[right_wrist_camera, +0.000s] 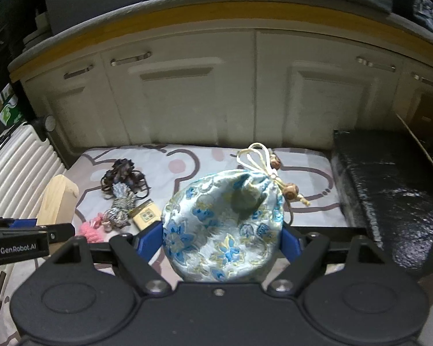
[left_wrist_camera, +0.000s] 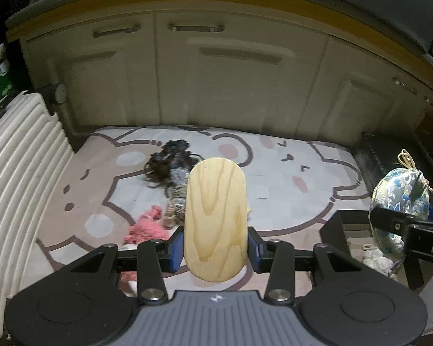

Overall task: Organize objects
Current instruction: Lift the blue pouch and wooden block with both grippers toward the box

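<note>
A pale wooden board [left_wrist_camera: 215, 219] with brown grain is clamped between blue pads [left_wrist_camera: 176, 252]. A pouch [right_wrist_camera: 222, 227] of silvery-white brocade is patterned with blue and gold flowers; its cord [right_wrist_camera: 255, 157] is cream, strung with brown beads [right_wrist_camera: 291, 191]. The mat [left_wrist_camera: 274, 178] is printed with cartoon bears in white and beige, outlined in grey-brown, with pink cheeks. On it are seen dark brown hair ties [left_wrist_camera: 170, 161], a pink fluffy piece [left_wrist_camera: 147, 227] and a grey-patterned scrunchie [right_wrist_camera: 121, 204]. The cabinets [left_wrist_camera: 216, 80] are cream under a yellow-edged counter. The box [right_wrist_camera: 386, 201] is glossy black.
</note>
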`<state>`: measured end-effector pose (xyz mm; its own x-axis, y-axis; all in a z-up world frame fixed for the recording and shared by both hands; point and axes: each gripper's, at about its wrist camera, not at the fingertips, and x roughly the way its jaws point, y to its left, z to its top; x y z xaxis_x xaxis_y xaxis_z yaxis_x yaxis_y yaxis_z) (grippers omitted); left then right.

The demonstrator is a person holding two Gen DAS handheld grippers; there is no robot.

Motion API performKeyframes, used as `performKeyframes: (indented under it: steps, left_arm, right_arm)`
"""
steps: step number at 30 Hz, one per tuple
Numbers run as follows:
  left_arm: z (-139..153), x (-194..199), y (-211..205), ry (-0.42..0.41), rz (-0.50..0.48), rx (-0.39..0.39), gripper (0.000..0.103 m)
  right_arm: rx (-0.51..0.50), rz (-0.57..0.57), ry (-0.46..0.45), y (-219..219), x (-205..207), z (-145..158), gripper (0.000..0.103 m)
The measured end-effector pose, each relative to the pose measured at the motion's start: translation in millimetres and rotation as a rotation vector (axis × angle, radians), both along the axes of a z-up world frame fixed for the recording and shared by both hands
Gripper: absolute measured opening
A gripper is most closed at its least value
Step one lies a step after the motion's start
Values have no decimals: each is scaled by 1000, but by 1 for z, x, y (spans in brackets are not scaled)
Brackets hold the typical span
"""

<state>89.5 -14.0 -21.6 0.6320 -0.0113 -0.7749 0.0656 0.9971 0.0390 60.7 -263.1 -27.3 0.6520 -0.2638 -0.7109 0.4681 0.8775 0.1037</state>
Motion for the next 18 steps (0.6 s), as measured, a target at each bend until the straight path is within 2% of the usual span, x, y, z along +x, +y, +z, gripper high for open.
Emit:
performKeyframes:
  steps: [18]
  left_arm:
    - [-9,2,-68,18,-152,-39,44]
  right_arm:
    - [-6,-118,-5,-51,-53,0,83]
